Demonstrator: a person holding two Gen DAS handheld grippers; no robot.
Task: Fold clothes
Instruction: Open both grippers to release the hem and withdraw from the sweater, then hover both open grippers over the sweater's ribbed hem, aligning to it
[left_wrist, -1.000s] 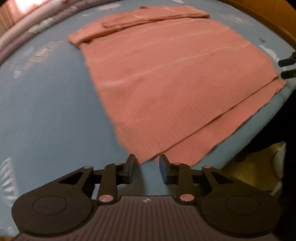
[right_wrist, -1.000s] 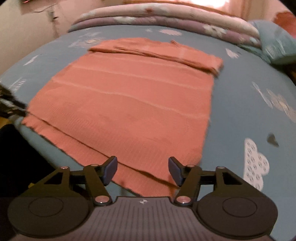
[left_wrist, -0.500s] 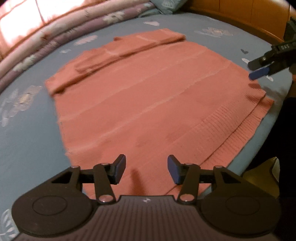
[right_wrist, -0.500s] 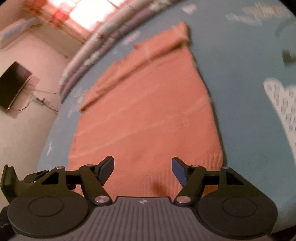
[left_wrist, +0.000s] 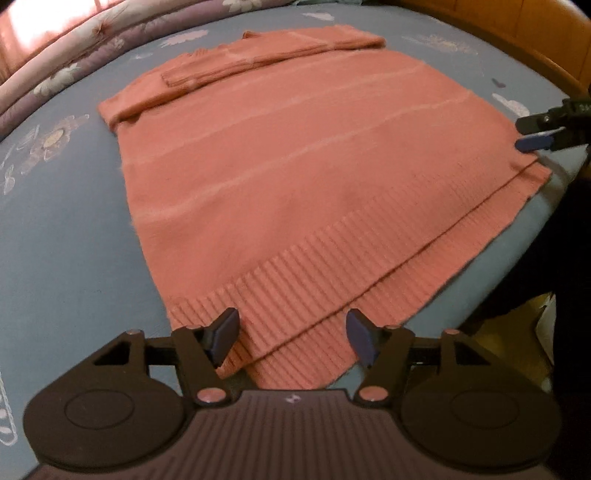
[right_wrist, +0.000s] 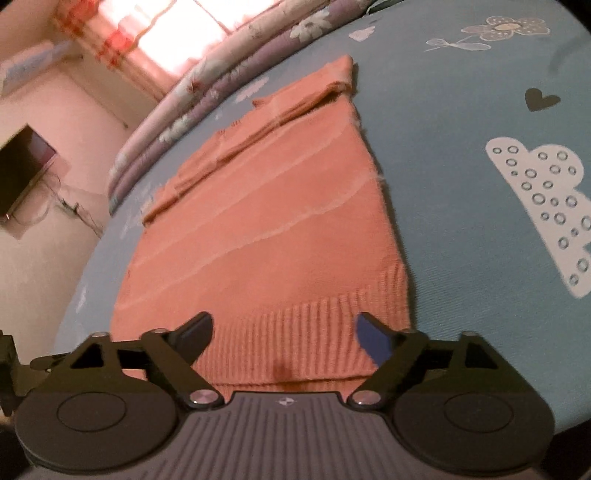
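Note:
A salmon-pink knitted sweater (left_wrist: 303, 173) lies flat on the blue bed sheet (left_wrist: 66, 229), sleeves folded across its far end, ribbed hem nearest me. My left gripper (left_wrist: 291, 338) is open and empty, its fingers straddling the hem's near left corner. My right gripper (right_wrist: 284, 338) is open and empty over the hem's right corner of the sweater (right_wrist: 266, 229). The right gripper also shows at the right edge of the left wrist view (left_wrist: 543, 129), beside the sweater's right corner.
A rolled floral quilt (left_wrist: 66, 48) lies along the far side of the bed. A wooden bed frame (left_wrist: 517, 40) curves at the right. The bed edge drops off at the near right (left_wrist: 517, 295). A wall-mounted TV (right_wrist: 22, 173) shows on the left.
Both grippers have opened wider and moved in over the hem corners. The left gripper shifted from the sheet beside the hem to over its left corner; the right one turned toward the right corner.

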